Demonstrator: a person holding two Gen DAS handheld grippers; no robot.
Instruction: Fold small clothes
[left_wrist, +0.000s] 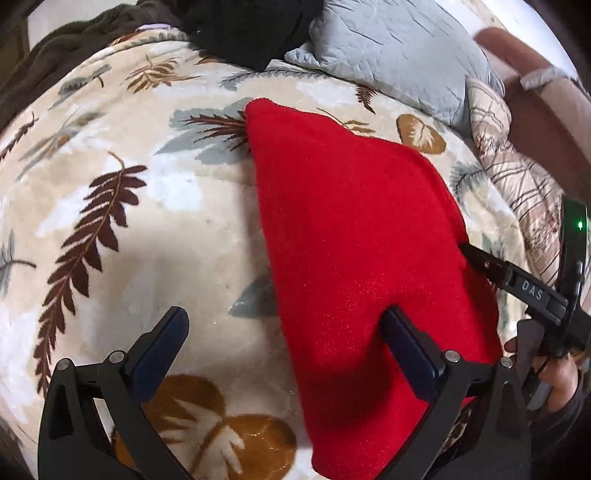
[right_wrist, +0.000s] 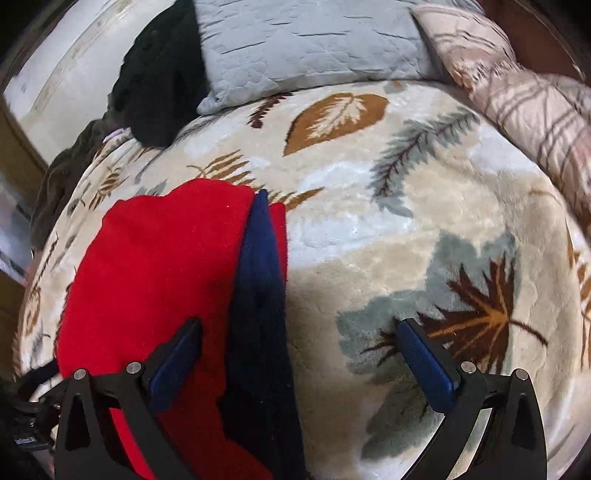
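A small red knit garment (left_wrist: 354, 236) lies on the leaf-patterned blanket (left_wrist: 147, 221). In the right wrist view the red garment (right_wrist: 159, 273) has a dark navy band (right_wrist: 258, 295) along its right side. My left gripper (left_wrist: 284, 325) is open, its right finger over the garment's near part and its left finger over bare blanket. My right gripper (right_wrist: 299, 339) is open, straddling the navy band, with its left finger over the red cloth. The right gripper also shows in the left wrist view (left_wrist: 517, 280) at the garment's right edge.
A grey-blue quilted pillow (right_wrist: 306, 44) and a black cloth (right_wrist: 162, 85) lie at the far side of the bed. A plaid beige quilt (right_wrist: 535, 99) is bunched at the right. A dark brown knit throw (left_wrist: 66, 48) hangs at the far left.
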